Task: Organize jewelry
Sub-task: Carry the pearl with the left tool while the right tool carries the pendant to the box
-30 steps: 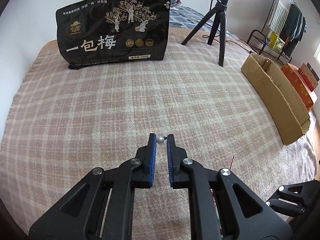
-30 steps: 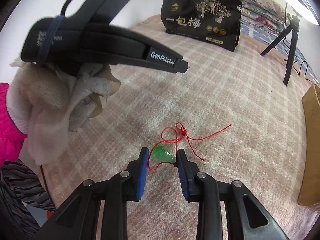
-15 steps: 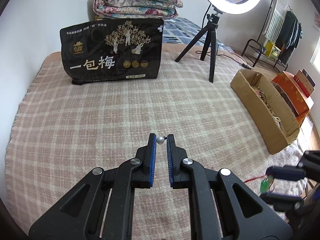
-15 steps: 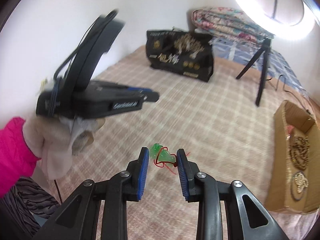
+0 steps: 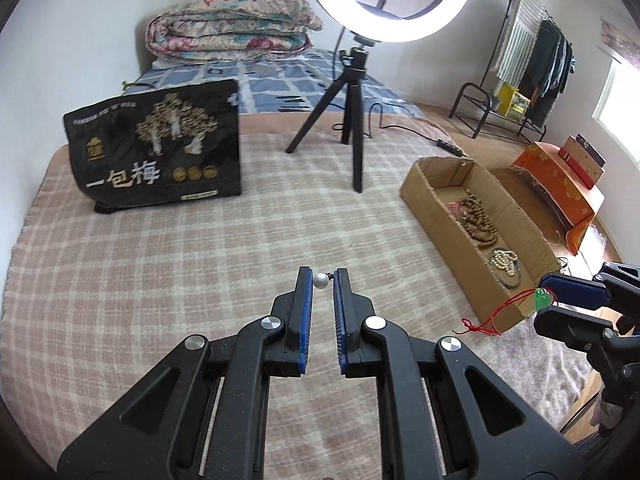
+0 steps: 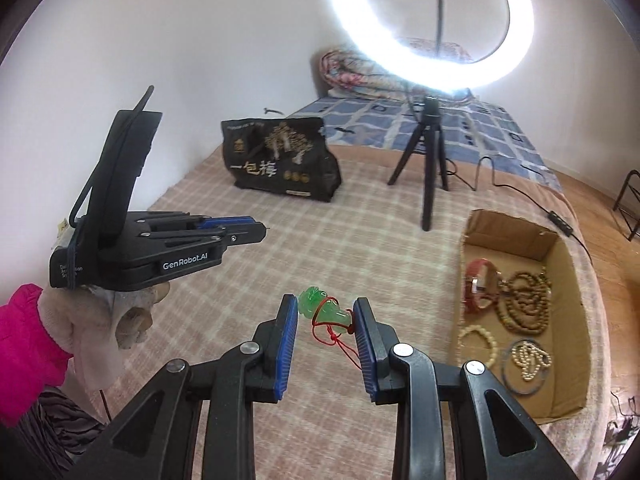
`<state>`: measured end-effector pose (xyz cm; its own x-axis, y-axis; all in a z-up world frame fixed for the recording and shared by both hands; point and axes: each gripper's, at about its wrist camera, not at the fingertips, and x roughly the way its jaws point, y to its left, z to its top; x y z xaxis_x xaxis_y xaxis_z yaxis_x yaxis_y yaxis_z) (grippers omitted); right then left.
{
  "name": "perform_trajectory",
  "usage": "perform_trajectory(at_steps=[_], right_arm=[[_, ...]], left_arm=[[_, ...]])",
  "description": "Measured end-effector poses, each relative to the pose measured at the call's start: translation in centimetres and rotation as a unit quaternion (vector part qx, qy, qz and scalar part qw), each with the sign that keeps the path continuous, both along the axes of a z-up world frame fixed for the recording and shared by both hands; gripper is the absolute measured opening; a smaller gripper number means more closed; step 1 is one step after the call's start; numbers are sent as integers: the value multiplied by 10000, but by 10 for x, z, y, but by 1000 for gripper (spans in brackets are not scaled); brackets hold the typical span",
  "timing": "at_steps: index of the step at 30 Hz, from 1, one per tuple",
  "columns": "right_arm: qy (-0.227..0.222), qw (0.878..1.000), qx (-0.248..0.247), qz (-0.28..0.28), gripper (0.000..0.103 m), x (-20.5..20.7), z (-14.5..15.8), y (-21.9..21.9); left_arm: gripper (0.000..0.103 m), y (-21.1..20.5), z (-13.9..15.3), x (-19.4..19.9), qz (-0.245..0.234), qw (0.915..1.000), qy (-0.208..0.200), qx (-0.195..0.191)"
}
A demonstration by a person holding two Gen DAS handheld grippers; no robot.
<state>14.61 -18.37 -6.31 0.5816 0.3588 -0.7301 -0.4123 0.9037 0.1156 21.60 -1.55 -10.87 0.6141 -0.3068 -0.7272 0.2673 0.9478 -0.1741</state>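
Observation:
My left gripper [image 5: 322, 280] is shut on a small white pearl piece [image 5: 319, 280] and holds it above the plaid blanket. It also shows in the right wrist view [image 6: 256, 232]. My right gripper [image 6: 325, 312] is shut on a green jade pendant [image 6: 320, 305] with a red cord [image 6: 340, 342], lifted off the bed. In the left wrist view the pendant [image 5: 542, 299] hangs at the near end of an open cardboard box [image 5: 436, 216]. The box [image 6: 568, 276] holds several bead strings and bracelets.
A black snack bag [image 5: 156, 152] stands at the back left. A ring light on a black tripod [image 5: 354, 120] stands behind the middle of the plaid blanket [image 5: 160, 280]. An orange box [image 5: 560, 184] lies beyond the cardboard box. A folded quilt [image 5: 232, 28] lies at the back.
My right gripper has lifted the jade pendant off the blanket and carried it up and right toward the cardboard box. My left gripper has risen with the pearl piece still held.

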Motion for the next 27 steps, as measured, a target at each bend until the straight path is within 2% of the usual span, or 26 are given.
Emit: perform_trajectory(at_steps=[12, 27], right_arm=[[-18, 9978, -83, -651, 28, 6, 5, -68], [89, 9920, -193, -1245, 28, 17, -2, -129]], left_arm=[[9, -66, 22, 20, -334, 9990, -203, -214], [9, -143, 32, 49, -725, 9957, -311, -483]])
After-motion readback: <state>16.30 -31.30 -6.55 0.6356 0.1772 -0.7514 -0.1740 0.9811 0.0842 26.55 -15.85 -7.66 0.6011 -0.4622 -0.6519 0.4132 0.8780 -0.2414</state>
